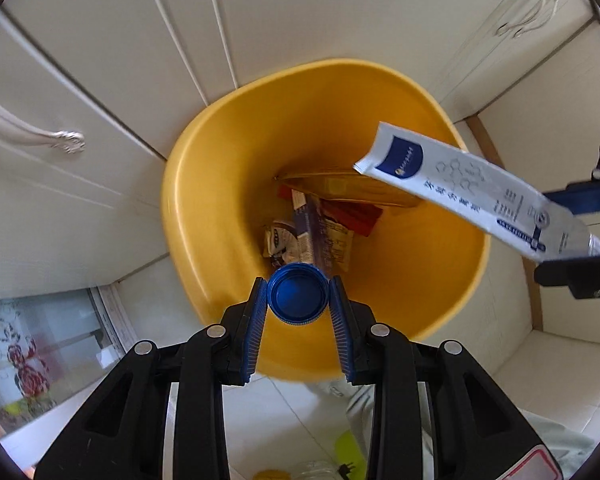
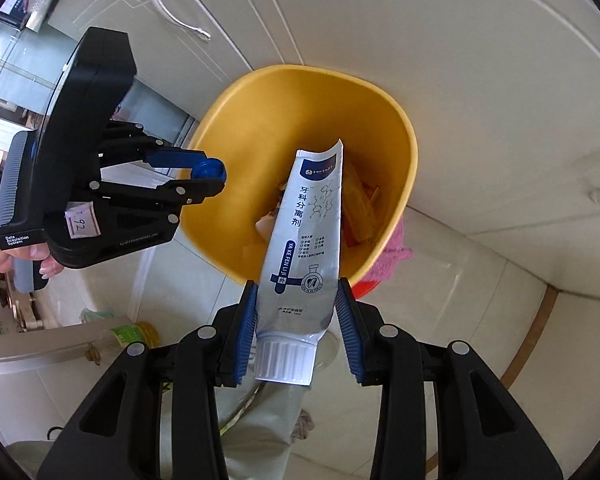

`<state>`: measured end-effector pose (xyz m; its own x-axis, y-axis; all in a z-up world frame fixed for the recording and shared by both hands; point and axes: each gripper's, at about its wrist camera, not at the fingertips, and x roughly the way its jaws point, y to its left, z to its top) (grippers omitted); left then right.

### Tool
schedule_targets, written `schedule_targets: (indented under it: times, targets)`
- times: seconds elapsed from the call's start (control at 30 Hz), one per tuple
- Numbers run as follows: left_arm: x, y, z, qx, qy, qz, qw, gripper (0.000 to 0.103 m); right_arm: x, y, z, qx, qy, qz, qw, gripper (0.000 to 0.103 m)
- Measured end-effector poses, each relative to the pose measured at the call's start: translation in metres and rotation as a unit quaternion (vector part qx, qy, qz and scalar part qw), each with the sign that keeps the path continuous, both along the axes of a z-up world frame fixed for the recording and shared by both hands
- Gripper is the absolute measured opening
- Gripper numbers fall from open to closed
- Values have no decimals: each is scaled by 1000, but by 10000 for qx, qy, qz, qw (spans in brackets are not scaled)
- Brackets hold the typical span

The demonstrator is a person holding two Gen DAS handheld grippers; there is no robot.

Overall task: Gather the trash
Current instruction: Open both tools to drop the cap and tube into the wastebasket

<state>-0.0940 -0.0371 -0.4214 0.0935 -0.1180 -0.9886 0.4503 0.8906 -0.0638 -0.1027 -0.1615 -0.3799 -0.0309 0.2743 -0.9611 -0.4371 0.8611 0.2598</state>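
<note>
So the left gripper [image 1: 298, 294] has its fingers pinched on a blue bottle cap [image 1: 297, 298], hanging right over the yellow bin [image 1: 204, 200], which sits on the floor against white cupboard doors [image 1: 100, 60]. Wrappers [image 1: 312, 232] are piled at the bottom. Over on the right, the right gripper [image 2: 298, 304] clamps a white tube [image 2: 304, 248], its flat end poking over the bin.

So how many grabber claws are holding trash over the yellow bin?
2: the left gripper pinches a blue cap; the right gripper holds a white tube above the bin.
</note>
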Motion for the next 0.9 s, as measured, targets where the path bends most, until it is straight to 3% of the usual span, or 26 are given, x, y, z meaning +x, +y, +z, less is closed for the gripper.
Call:
schedule_targets:
  times: [0.23,0.63,0.77,0.9]
  targets:
    - [18,-2,-20,16,53,-132,9999,32,15,11,-21,-131,-81,253,9996,41]
    - [25,-1,-39,-59,40,-108,9999,32,6,16,-39,-118,-523,155,9984,42]
    - [24,-2,-41,-53,8,-138,9999,32,9,19,-36,-62,-584,133,9982,54]
    - [24,-3,-36,-57,-92,-108,9999,44,10,20,-31,-27,-637,143,9979,54]
